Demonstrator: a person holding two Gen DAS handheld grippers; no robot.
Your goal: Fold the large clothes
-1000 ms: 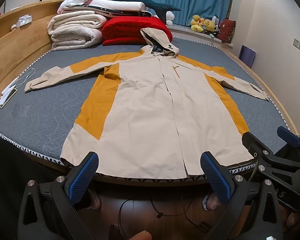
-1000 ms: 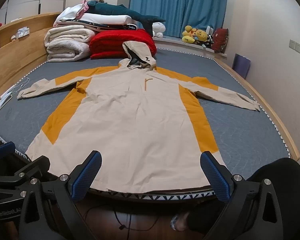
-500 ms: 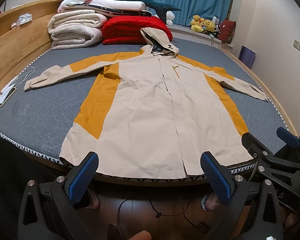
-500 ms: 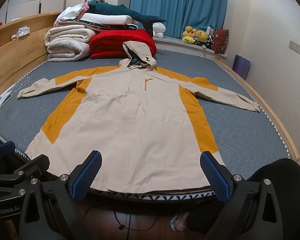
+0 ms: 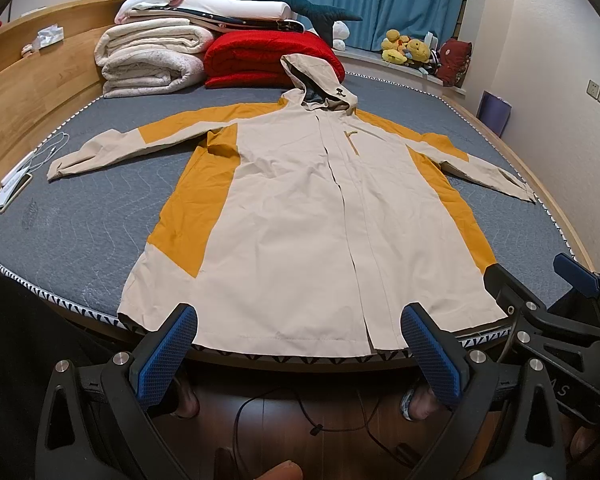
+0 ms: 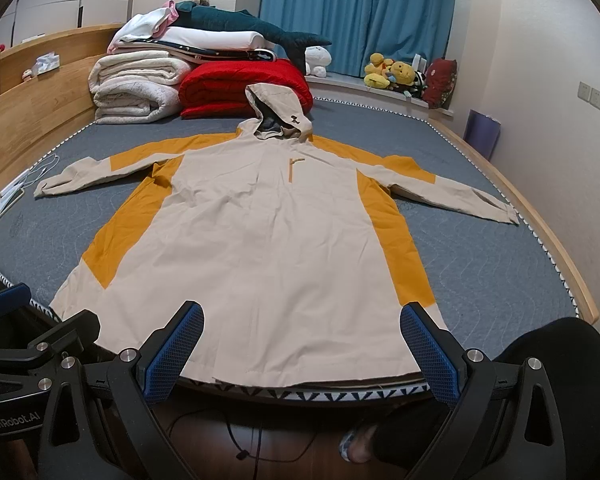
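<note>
A long beige hooded coat (image 5: 300,216) (image 6: 260,240) with mustard side panels lies flat, front up, on the grey bed, sleeves spread to both sides and hood toward the far end. Its hem reaches the bed's near edge. My left gripper (image 5: 298,354) hovers open just short of the hem, with nothing between its blue pads. My right gripper (image 6: 300,354) is open too, at the same edge and to the right of the left one. It also shows at the right of the left wrist view (image 5: 540,292).
Folded blankets (image 5: 152,60), a red quilt (image 5: 260,60) and a plush shark are stacked at the bed's far end. A phone with cable (image 5: 16,188) lies at the left edge. Wooden bed frame (image 6: 540,220), cables on the floor (image 5: 300,420) and a person's feet lie below.
</note>
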